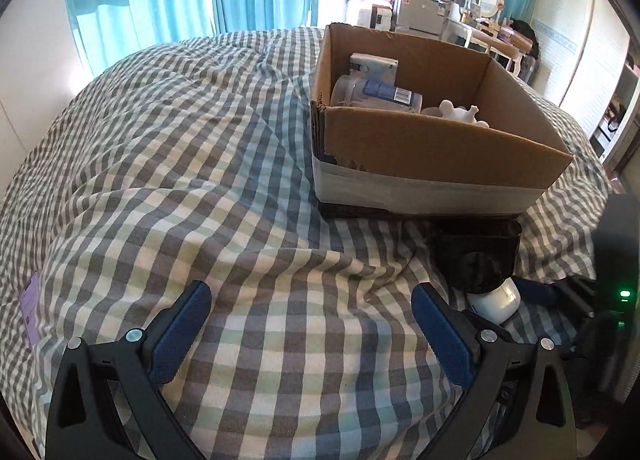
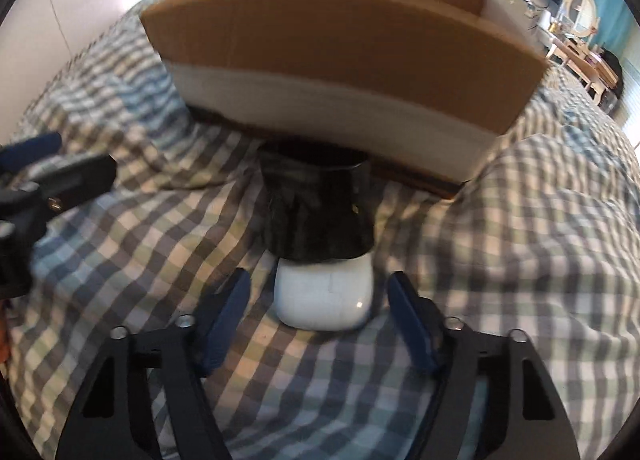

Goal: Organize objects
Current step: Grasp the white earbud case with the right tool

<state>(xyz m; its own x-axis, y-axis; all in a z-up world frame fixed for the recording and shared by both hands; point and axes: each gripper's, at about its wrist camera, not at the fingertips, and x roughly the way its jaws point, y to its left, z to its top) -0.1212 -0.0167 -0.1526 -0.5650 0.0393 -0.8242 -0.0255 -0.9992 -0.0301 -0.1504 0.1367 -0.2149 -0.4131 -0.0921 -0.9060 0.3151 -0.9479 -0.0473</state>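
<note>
I see a white rounded case (image 2: 324, 300) lying flat on the checked bedspread (image 2: 120, 260), touching a black pouch (image 2: 316, 212) that sits against the near wall of an open cardboard box (image 2: 340, 56) holding a clear jar (image 1: 372, 94) and a white figurine (image 1: 460, 112).

a box (image 1: 440, 148) sits on the bed (image 1: 200, 180), with a pouch (image 2: 316, 212) and perhaps a case (image 2: 324, 300) before it.

Your left gripper (image 1: 311, 302) points down, blue pads (image 1: 182, 334) spread wide with nothing between them. Your right gripper (image 2: 320, 292) also tilts down, pads (image 2: 226, 322) parted, not pressing anything.
</note>
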